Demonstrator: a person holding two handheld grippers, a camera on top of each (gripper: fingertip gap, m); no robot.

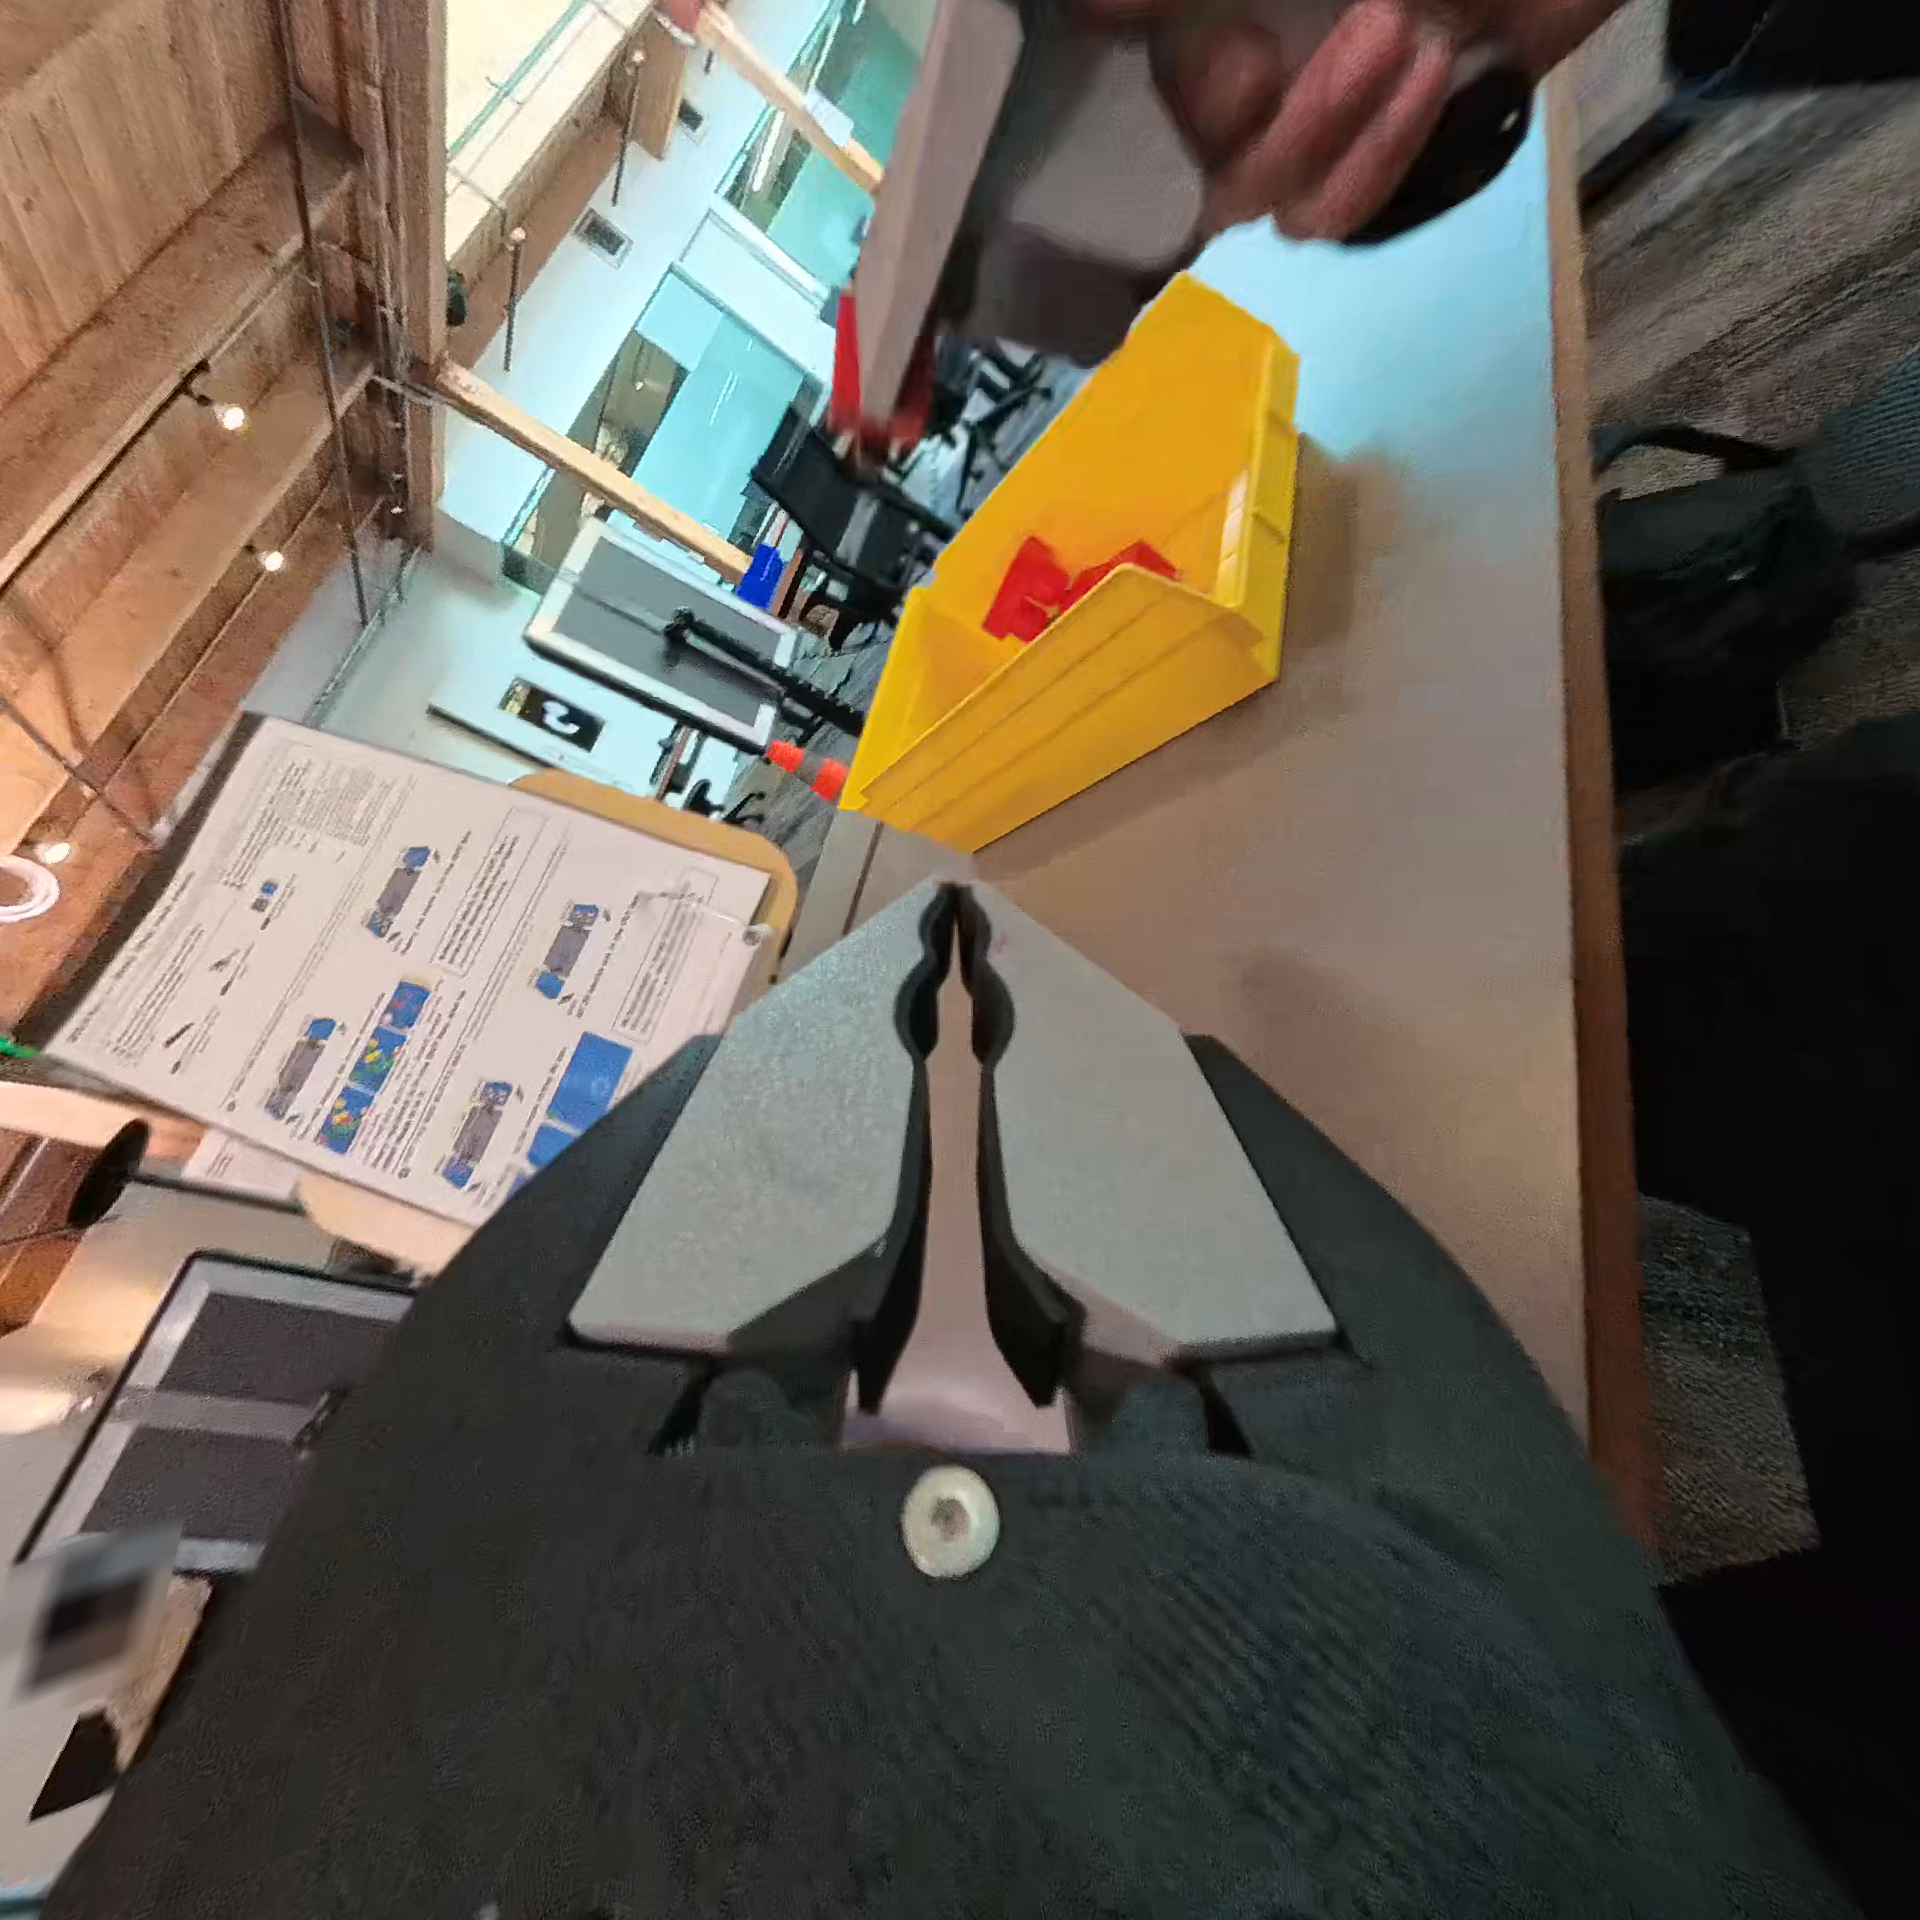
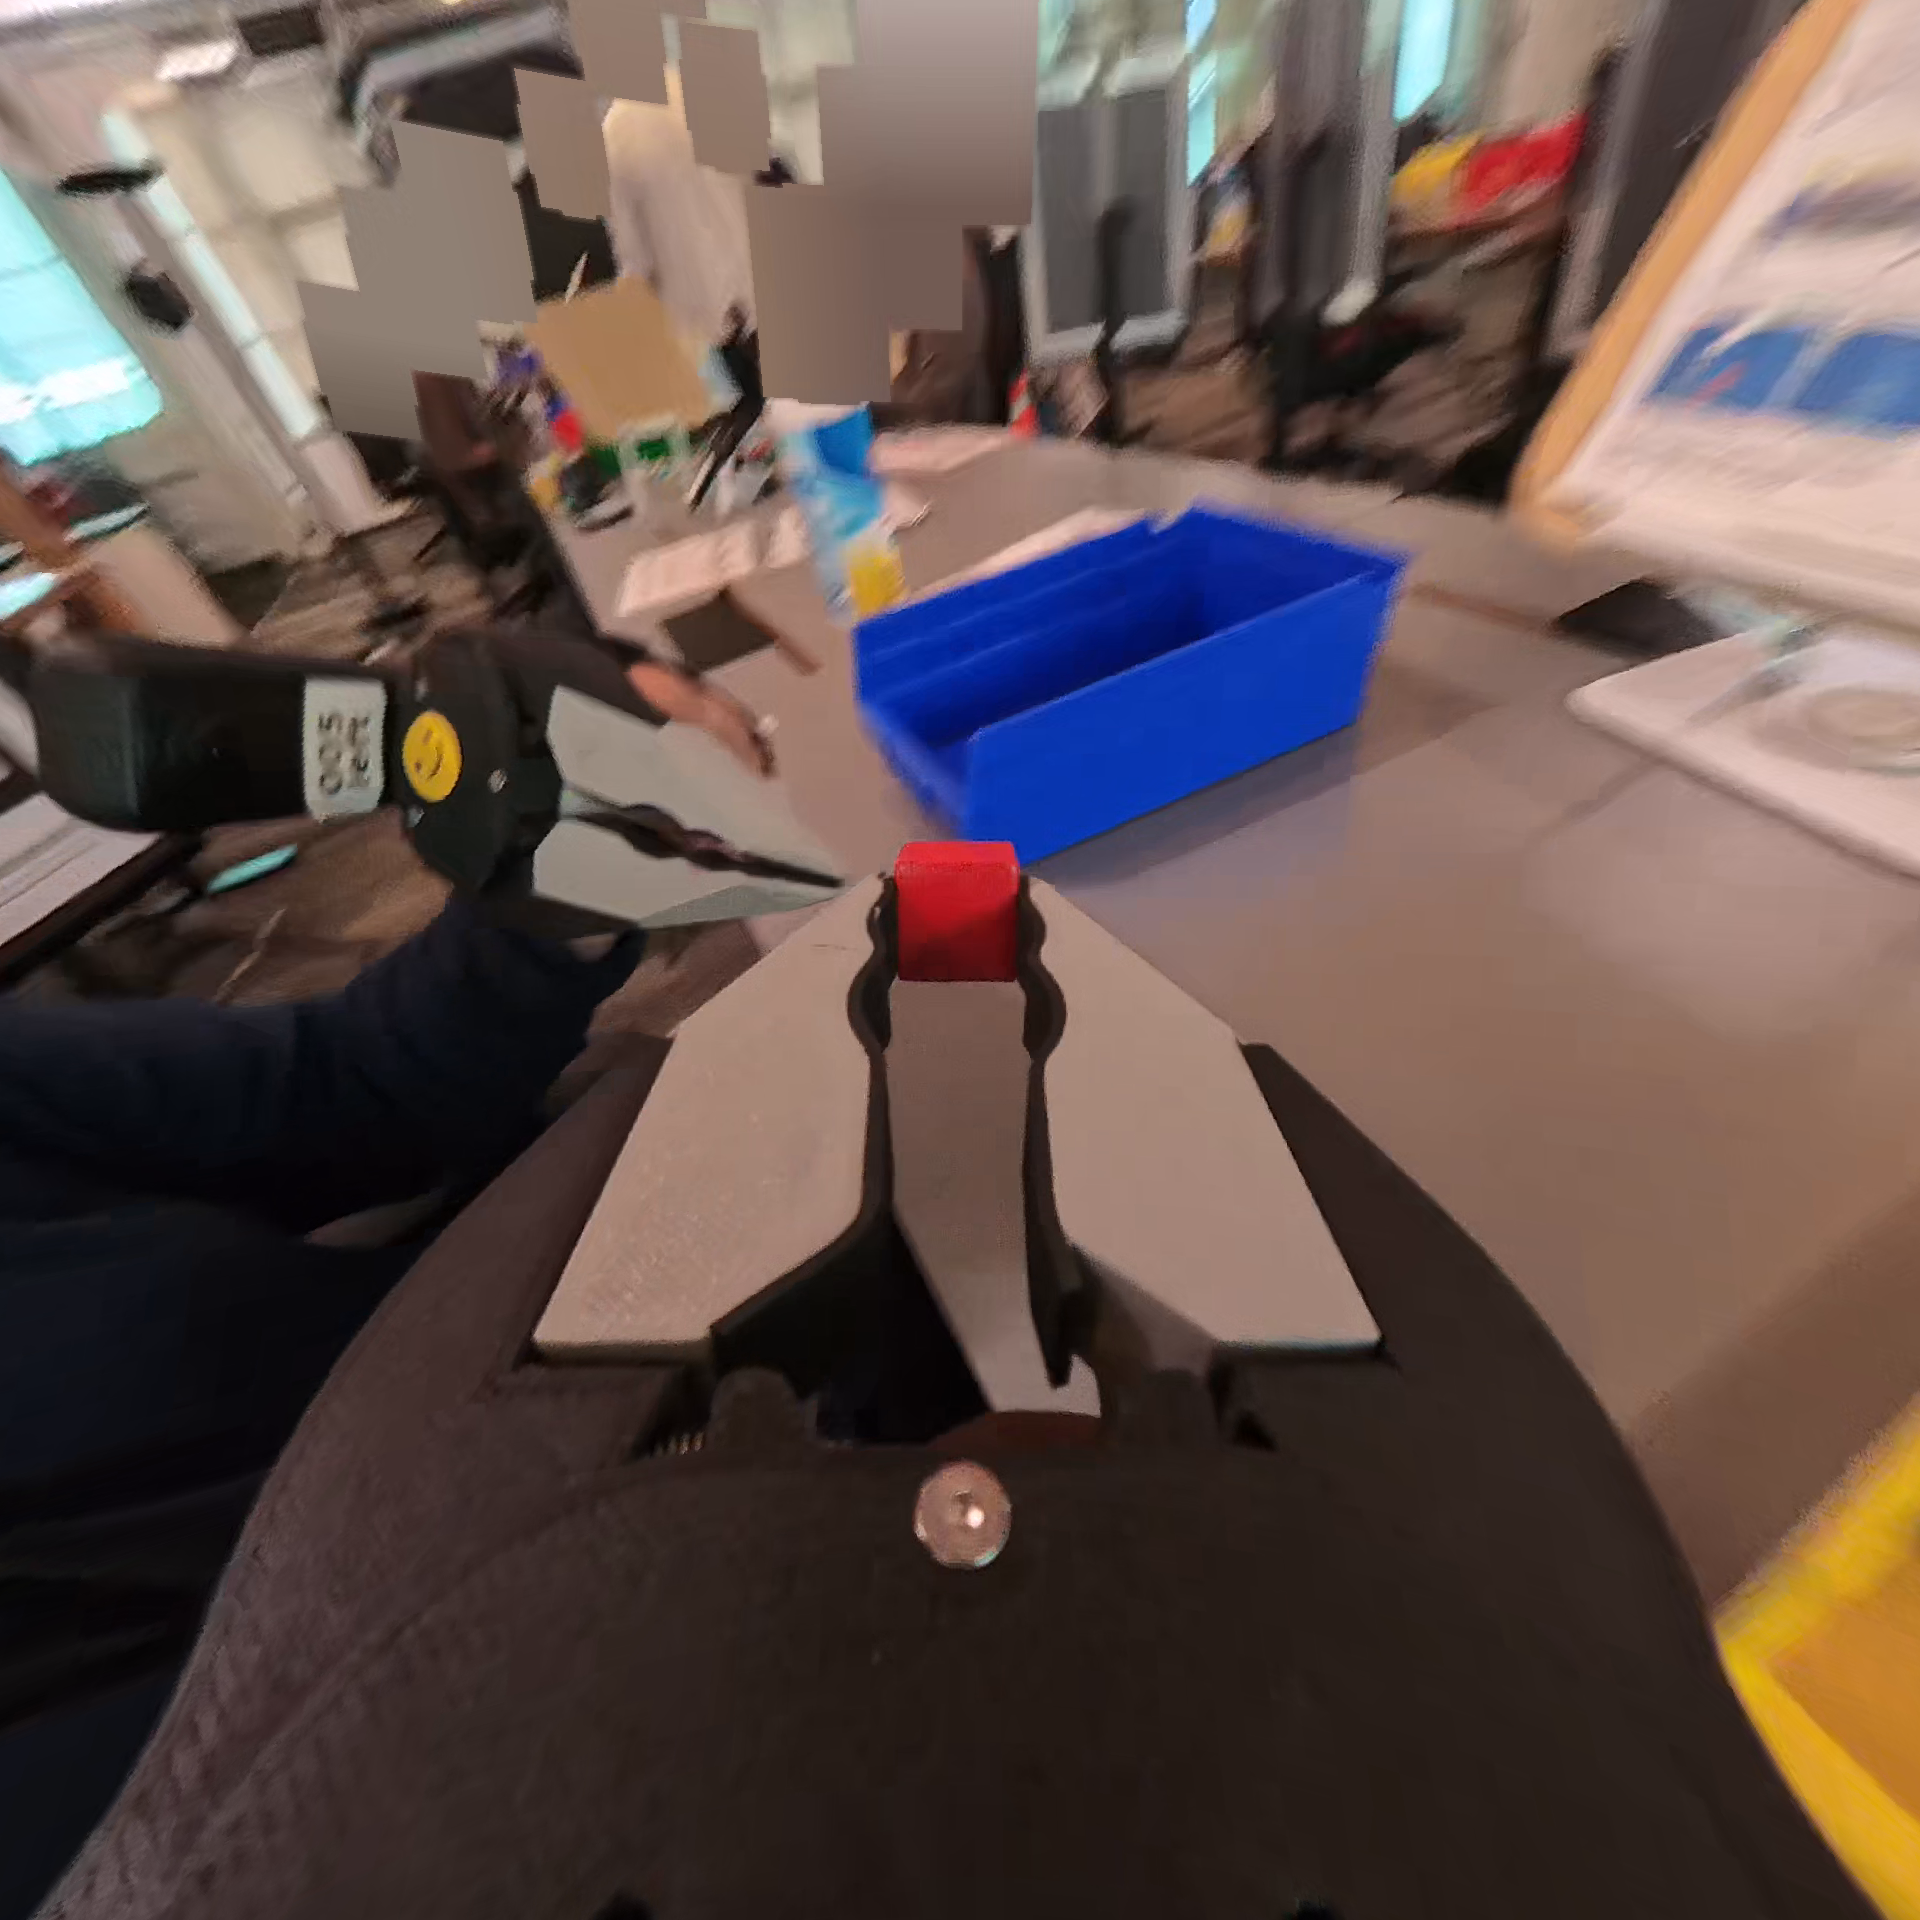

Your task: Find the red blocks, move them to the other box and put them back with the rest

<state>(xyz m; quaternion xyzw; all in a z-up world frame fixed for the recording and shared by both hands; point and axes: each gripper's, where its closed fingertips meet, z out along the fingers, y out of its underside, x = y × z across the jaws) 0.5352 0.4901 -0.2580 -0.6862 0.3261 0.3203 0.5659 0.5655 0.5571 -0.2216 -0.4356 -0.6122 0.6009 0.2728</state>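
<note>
Grey tabletop (image 2: 1455,1039) in a cluttered, motion-blurred workroom carries, from left to right in the right wrist view, the left gripper (image 2: 831,883) with jaws closed on nothing, the right gripper (image 2: 956,914) clamping a red block (image 2: 956,912) at its tips, and the blue box (image 2: 1143,675) ahead and slightly right. The blue box's contents are hidden behind its walls. The yellow box (image 1: 1091,665) holds further red blocks (image 1: 1049,597), partly hidden by its wall, count unclear.

Right tongs (image 2: 956,914) clamped on a red block (image 2: 956,909); left tongs (image 1: 956,904) closed, bare — tilted sideways.
</note>
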